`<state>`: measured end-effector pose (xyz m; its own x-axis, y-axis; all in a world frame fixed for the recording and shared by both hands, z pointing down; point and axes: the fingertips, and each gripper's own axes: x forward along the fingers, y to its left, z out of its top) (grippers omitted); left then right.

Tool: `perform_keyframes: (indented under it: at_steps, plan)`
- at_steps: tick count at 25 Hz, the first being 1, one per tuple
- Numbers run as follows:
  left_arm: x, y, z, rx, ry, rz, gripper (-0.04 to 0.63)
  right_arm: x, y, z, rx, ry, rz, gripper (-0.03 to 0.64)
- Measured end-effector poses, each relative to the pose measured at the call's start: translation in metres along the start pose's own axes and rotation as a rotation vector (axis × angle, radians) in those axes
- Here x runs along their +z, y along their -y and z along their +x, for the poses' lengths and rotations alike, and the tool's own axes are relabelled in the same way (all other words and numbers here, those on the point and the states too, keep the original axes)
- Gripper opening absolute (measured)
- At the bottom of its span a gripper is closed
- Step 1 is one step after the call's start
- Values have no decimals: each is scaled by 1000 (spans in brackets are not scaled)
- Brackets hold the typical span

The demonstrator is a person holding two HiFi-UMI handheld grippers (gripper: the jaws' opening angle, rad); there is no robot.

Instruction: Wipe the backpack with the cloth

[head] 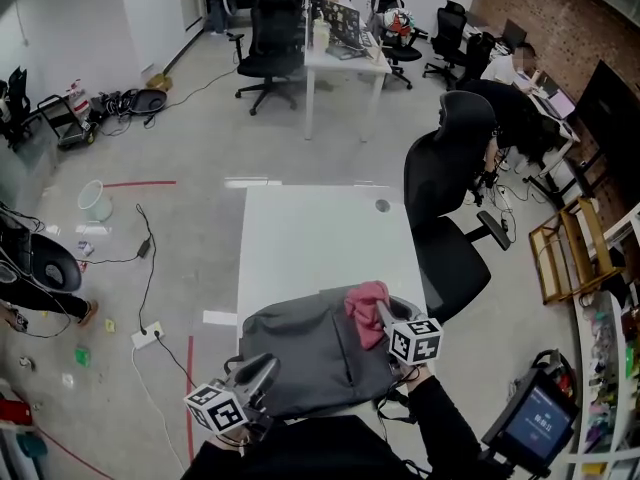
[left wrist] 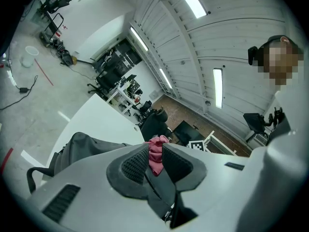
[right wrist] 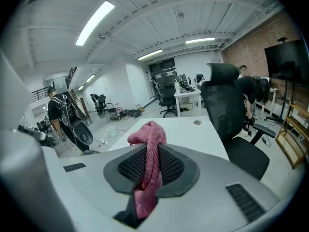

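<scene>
Backpack (head: 300, 353) — near edge hidden beneath the person's dark clothing (head: 330, 448). Cloth (right wrist: 149, 134) — lower end lost inside the right claw (right wrist: 150, 151). Bench (head: 320, 238), near end: covered by the backpack. Far desk clutter (head: 345, 23): too small to tell, perhaps laptops.

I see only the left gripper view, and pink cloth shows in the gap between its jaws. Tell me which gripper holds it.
Observer: The right gripper does. In the right gripper view its jaws are shut on the cloth, which hangs down from them.
Operator: Place the left gripper for me.
Observer: In the head view the left gripper is by the backpack's near left corner, apart from the cloth.
Operator: Place the cloth.
Observer: Head view: over the backpack's far right edge; contact unclear.
</scene>
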<state>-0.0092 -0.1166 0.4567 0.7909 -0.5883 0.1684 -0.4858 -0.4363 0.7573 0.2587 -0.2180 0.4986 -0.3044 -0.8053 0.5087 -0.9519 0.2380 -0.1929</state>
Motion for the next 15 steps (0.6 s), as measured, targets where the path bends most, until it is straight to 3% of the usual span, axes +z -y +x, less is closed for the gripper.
perform_keyframes:
  at_steps: [8,15]
  plan:
    - [22,-33,-51,16,14,5,97,-54,-116,69,115,-159,-130,58]
    - [35,-60,-91,43,6,-3,97,-89,-244,94,309,-230,-184,58]
